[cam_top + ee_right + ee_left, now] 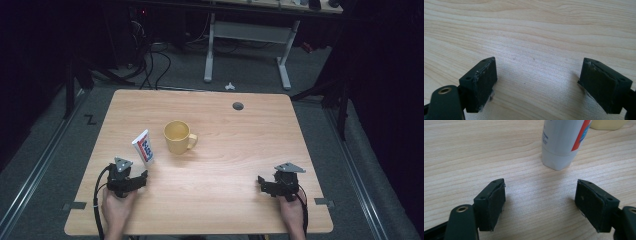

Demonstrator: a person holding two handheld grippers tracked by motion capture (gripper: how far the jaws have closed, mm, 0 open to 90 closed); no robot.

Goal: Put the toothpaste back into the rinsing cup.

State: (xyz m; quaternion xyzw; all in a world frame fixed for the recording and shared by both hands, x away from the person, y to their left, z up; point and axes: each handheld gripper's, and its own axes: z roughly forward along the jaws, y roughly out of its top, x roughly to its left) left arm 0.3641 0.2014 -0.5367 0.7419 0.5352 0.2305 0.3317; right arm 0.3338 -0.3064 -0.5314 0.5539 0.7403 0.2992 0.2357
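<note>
Two grippers rest low on the table (pixel 225 200), and neither holds anything. At the left, my left gripper (pixel 141 180) has its jaws spread wide, with bare wood between them, and the white toothpaste tube (pixel 143 147) lies just ahead of them, its cap end nearest me and not yet touched. I judge this the approach before a first grasp: next I should ease forward until the pads flank the tube's cap end, then close. Just beyond the tube, toward the middle, stands a yellow mug (pixel 178 136), upright, handle to the right. Farther right, my right gripper (pixel 262 183) waits well apart, jaws equally wide over bare wood. Pale woodgrain covers the tabletop; grey carpet, cables and a white desk frame (pixel 247 47) lie beyond in a dim room.
</note>
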